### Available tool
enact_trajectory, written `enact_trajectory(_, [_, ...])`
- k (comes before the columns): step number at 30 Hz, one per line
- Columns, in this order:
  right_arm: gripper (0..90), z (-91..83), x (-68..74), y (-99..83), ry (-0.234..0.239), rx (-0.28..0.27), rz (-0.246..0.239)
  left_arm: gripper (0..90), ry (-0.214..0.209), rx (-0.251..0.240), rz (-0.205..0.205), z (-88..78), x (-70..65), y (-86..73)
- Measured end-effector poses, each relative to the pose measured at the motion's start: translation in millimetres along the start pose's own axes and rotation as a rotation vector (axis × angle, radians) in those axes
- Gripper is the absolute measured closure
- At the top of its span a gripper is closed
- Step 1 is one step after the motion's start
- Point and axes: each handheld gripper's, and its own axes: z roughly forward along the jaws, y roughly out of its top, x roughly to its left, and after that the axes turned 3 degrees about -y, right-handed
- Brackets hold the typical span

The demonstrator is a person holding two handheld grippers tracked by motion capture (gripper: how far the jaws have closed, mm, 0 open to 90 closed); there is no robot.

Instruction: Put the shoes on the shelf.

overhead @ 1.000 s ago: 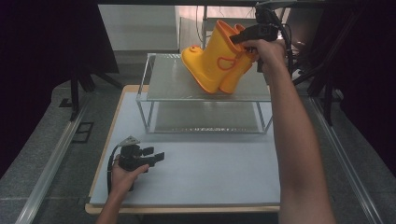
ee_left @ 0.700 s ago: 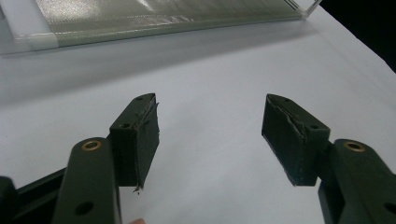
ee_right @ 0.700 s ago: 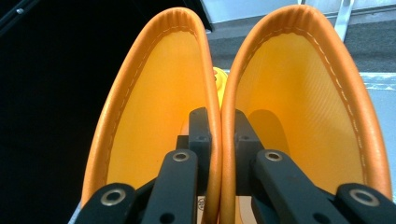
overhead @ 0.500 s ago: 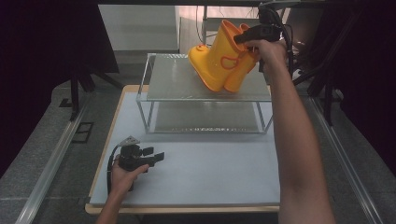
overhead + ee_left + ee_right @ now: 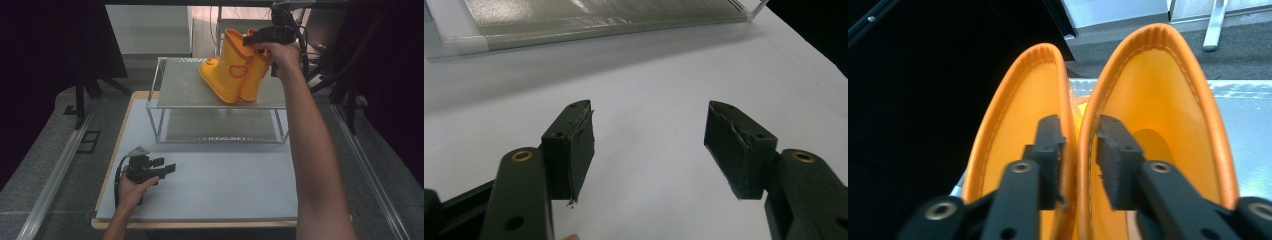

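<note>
Two yellow boots [image 5: 235, 67] stand on the shelf [image 5: 180, 90], so placing looks done; our right claw [image 5: 1079, 150], just loosening, straddles their touching walls, left claw [image 5: 649, 145] spread idle.

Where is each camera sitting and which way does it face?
High view: above the person's side, looking forward and down at the table, the shelf and the boots; both forearms and tongs show.
Left gripper view: on the left tongs, low over the table, facing the shelf; two open black jaws.
Right gripper view: on the right tongs, looking down into the boots; one jaw stands in each boot, the touching walls between them, having just opened.
Shared: high and right views both show the boots.
</note>
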Motion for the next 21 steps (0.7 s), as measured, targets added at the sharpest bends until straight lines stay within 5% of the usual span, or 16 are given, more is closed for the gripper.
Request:
enact_trajectory(1, [67.2,-7.6,2.7,4.8,0.015,-0.040,0.014,36.7,-0.001,0.000,-0.001,0.0,0.0,0.0])
enact_trajectory(9, [66.1,-31.4,9.7,9.3,-0.004,-0.083,-0.046,36.6,-0.005,0.008,0.009,1.8,-3.1,0.4])
enact_trajectory(15, [66.8,-49.7,4.3,-8.4,-0.011,-0.118,-0.174,36.6,0.001,0.004,0.005,0.6,-2.2,0.5])
enact_trajectory(21, [73.0,-63.9,-11.0,-26.0,-0.012,-0.147,-0.194,36.6,0.004,0.007,0.009,1.2,-2.7,0.6])
